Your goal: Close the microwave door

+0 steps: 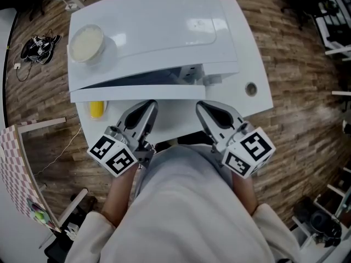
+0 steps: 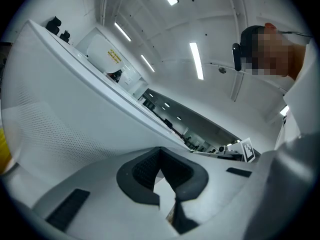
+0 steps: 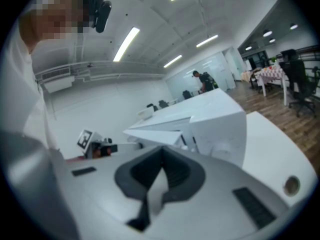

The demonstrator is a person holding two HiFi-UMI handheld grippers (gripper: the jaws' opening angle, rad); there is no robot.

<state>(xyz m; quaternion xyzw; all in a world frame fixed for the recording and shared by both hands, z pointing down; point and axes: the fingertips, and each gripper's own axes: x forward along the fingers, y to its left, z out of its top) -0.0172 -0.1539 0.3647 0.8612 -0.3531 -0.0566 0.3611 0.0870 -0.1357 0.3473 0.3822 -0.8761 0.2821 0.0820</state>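
At the far left of the head view, a pink-and-white checked panel [image 1: 10,163] stands on the brown wood-plank floor [image 1: 299,64], with a tangle of black cables [image 1: 38,47] above it. A white desk [image 1: 258,100] carries the boxy white microwave [image 1: 164,21], and a round cream-coloured dish [image 1: 86,41] sits on the left part of its top. A small yellow object [image 1: 96,109] lies on the desk just below the microwave's left front corner; what it is cannot be told.

The white microwave door [image 1: 126,93] is ajar: a dark gap shows between it and the body, narrow at the left and wider toward the middle. In the left hand-held gripper view the door [image 2: 65,114] fills the left side as a slanted white panel with a finely perforated patch.

The left hand-held gripper [image 1: 149,107] is held close to the person's body at the desk's near edge, pointing at the door and apart from it. Its own view shows the left hand-held gripper [image 2: 160,151] clenched, dark pads meeting at the tips with nothing between them.

Just to its right, the right hand-held gripper [image 1: 202,106] points the same way, also clear of the door. It too is clenched on nothing, its tips [image 3: 162,151] together, and beyond them the microwave [image 3: 220,124] stands with its door [image 3: 155,126] jutting out leftward.

A round grey grommet [image 1: 250,88] is set in the desk right of the microwave.
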